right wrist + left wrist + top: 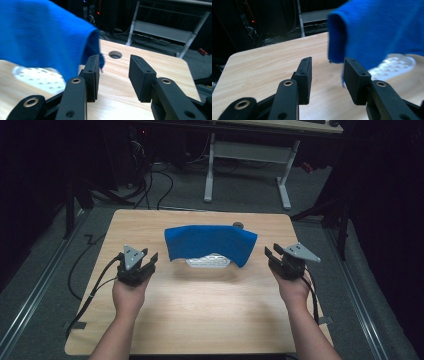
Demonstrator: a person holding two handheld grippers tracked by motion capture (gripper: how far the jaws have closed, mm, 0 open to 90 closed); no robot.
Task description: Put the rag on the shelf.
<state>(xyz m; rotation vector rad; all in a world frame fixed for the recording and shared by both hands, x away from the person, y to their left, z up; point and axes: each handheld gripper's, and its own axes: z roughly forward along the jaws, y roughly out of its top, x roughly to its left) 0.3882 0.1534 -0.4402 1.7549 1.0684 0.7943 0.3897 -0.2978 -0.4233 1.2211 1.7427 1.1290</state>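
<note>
Dark room, black curtains on both sides, grey floor with cables trailing across it, and a white-legged desk [250, 157] standing past the far edge of my light wooden bench [200, 305].

Blue cloth [210, 242] sits at the middle of the bench, toward the far half. It is draped over a white perforated object [209, 261], raised like a tent; the white piece pokes out under the near hem, its holes visible. What that object is, I cannot tell. The cloth's left end hangs down as a folded edge in my left gripper view [337, 37]; its right end droops to a corner in my right gripper view [93, 45].

A round hole [115, 54] in the bench top lies just behind the cloth's right end.

My left gripper [142, 259] is off the cloth's left end, apart from it, over bare wood. Its fingers [305, 75] stand spread with nothing between them; the cloth edge hangs just beyond their tips, not touched.

My right gripper [272, 256] is off the cloth's right end, also apart. Its fingers [141, 75] are spread, only bench wood showing in the gap; the cloth corner lies beside the left finger, slightly beyond it.

Both hands rest low near the bench, cables trailing back from each gripper along my forearms.
</note>
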